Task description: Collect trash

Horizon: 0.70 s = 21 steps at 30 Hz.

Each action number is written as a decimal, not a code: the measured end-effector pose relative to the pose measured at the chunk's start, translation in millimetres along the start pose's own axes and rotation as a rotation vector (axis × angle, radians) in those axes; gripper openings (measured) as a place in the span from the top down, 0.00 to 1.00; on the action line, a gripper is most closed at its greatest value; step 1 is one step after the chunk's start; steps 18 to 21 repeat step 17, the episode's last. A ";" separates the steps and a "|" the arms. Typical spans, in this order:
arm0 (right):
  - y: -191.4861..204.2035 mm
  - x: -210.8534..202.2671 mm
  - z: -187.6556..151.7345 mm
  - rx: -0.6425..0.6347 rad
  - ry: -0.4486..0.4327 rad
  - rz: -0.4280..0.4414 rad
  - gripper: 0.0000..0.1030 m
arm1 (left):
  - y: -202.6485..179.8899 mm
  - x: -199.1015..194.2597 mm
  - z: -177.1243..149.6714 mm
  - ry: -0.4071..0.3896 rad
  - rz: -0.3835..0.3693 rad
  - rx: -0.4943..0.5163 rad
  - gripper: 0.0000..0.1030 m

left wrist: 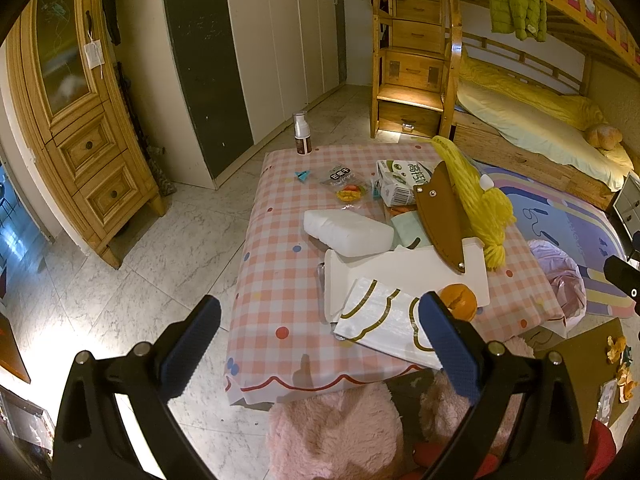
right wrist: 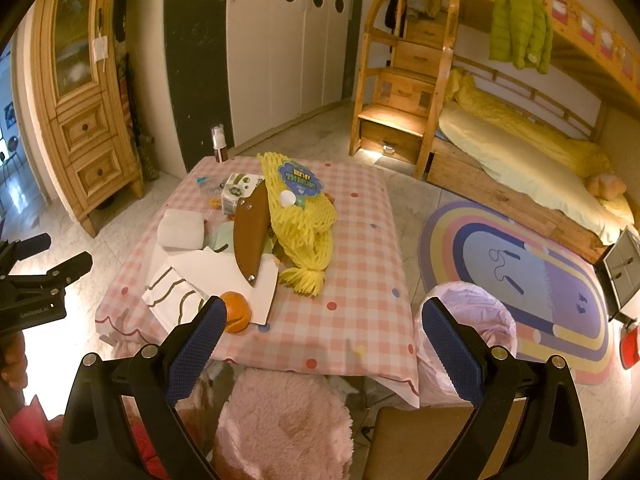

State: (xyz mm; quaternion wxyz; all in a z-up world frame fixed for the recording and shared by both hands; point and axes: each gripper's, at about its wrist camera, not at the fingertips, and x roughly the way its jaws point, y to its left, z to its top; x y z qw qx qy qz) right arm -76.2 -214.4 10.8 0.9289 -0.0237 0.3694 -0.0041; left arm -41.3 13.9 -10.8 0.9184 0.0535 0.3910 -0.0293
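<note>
From the left wrist we looked down on a low table [left wrist: 280, 280] under a glossy pink-checked cloth. The left gripper [left wrist: 320, 344] hung above its near edge with its ribbed blue pads spread wide, holding nothing. The trash lay in a heap: one orange peel [left wrist: 460, 300] cupped on a flat white board [left wrist: 400, 268], one crinkled white wrapper with brown loops [left wrist: 384, 320], one soft white foam block [left wrist: 348, 232], one yellow foam net [left wrist: 476, 196], one milk carton [left wrist: 400, 184]. A smooth brown leather sheath [left wrist: 440, 216] leaned across them. One pump bottle [left wrist: 302, 134] stood at the far corner.

From the right wrist, the right gripper [right wrist: 320, 352] was equally wide open and empty above the table's near edge. One bin lined with a thin pink bag [right wrist: 468, 320] stood on the floor just beside the table. We counted the same single peel [right wrist: 238, 312] and net [right wrist: 304, 216].
</note>
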 end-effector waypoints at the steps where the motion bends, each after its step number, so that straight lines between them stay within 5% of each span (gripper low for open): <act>1: 0.0 0.0 -0.5 0.000 0.000 -0.001 0.06 | 0.2 0.0 0.3 0.000 0.001 0.000 0.07; 21: 0.9 0.0 0.5 -0.001 0.002 -0.001 0.06 | -0.6 0.3 -3.2 0.002 0.005 0.004 0.07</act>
